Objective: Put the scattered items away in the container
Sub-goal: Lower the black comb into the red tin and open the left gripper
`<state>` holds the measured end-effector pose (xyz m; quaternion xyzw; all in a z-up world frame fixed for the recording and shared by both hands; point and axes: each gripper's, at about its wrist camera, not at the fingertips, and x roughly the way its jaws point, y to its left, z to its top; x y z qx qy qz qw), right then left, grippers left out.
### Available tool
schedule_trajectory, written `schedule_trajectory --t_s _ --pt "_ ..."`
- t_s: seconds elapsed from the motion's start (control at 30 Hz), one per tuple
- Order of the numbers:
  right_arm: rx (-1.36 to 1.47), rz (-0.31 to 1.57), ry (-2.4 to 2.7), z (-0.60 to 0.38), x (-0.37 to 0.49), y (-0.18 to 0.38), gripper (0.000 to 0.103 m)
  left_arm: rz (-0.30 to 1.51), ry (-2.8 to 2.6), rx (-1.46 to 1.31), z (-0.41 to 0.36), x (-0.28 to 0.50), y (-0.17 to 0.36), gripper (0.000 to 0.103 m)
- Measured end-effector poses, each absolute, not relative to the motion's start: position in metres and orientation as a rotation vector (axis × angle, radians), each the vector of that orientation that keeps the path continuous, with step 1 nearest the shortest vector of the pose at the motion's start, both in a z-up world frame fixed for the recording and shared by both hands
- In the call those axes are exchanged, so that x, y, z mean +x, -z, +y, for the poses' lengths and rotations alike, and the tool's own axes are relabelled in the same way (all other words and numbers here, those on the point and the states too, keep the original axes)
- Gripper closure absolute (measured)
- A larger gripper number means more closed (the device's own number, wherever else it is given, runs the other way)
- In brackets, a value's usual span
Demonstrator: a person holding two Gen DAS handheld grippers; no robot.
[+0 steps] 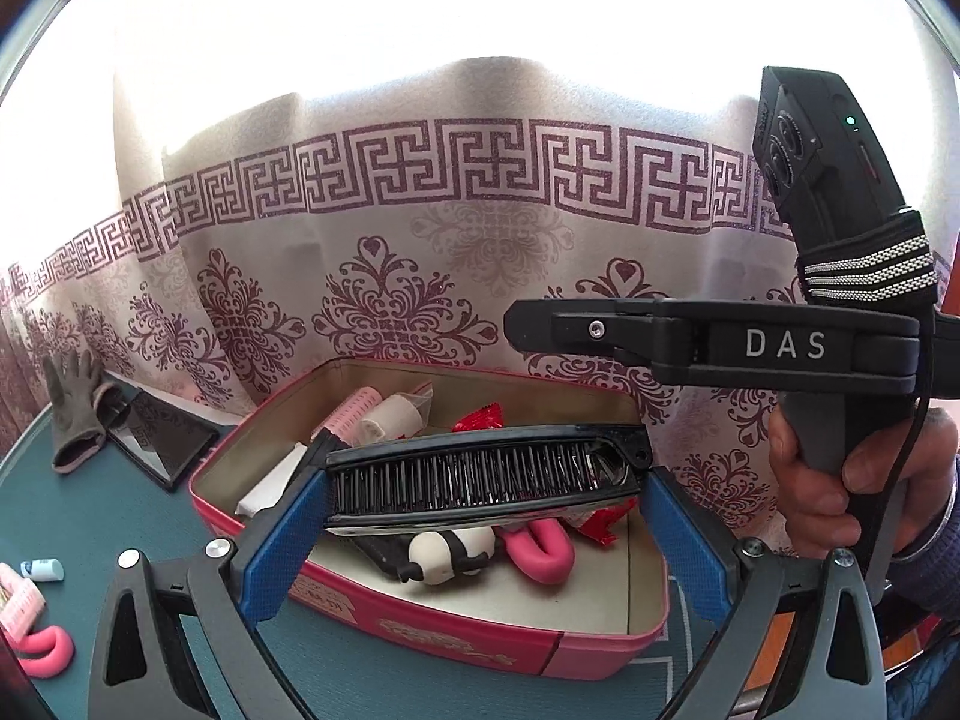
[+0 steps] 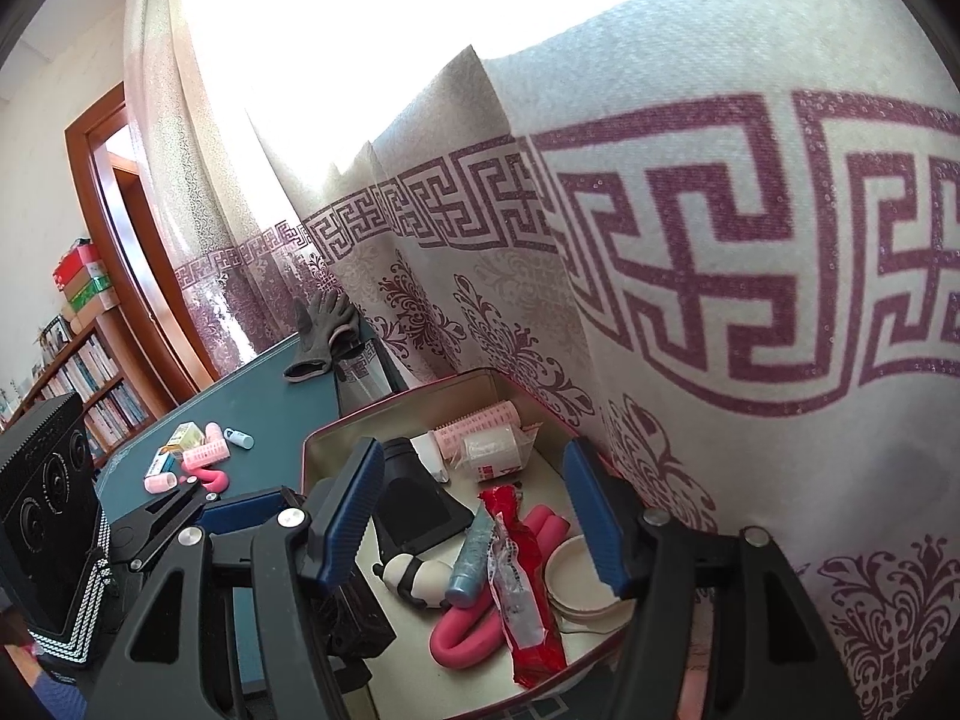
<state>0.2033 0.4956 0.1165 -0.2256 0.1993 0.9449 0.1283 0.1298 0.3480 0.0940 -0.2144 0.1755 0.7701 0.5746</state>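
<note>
**Comb held over the tin, release to follow**

Nearest the left wrist camera, the left gripper [image 1: 487, 495] is seen with its jaws pinching a black folding comb [image 1: 480, 477] by its two ends, the blue pads [image 1: 288, 534] pressed against it. The comb is carried level above the open pink tin [image 1: 420, 630] — not yet lowered among the contents. The placing step is judged to be in hand.

Below the comb, inside the tin, a panda figure [image 1: 447, 555], a bent pink foam roller [image 1: 537, 549] and red wrappers [image 1: 480, 417] are already stowed, with a pink hair curler [image 1: 351, 420] at the far wall.

The right gripper [image 2: 480, 516] is held over the same tin, its jaws spread with nothing between them; in the left view it is seen side-on, gripped by a hand [image 1: 828, 498].

For the next move, a short descent and a parting of the left jaws would be called for, so that the comb is dropped flat on the pile rather than across the rim.

Farther off on the table [image 2: 270, 408], a cluster is still left to be collected — curlers [image 2: 201, 456], a small box [image 2: 186, 437], a blue tube [image 2: 239, 437]. A grey glove [image 2: 321, 330] lies beyond, by the curtain [image 2: 720, 240].
</note>
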Motion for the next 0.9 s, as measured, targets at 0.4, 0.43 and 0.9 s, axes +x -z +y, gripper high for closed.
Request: schedule_trajectory --t_s 0.4,0.43,0.9 --pt "-0.655 0.606 -2.739 0.499 0.205 -0.116 0.036 0.479 -1.849 -0.647 0.365 0.120 -0.074 0.001" --pt "-0.654 0.598 -2.739 0.498 0.204 -0.116 0.036 0.462 -1.830 -0.665 0.365 0.118 -0.074 0.001" --pt "-0.643 0.599 -2.730 0.501 0.206 -0.116 0.036 0.412 -1.883 -0.608 0.363 0.121 -0.089 0.001"
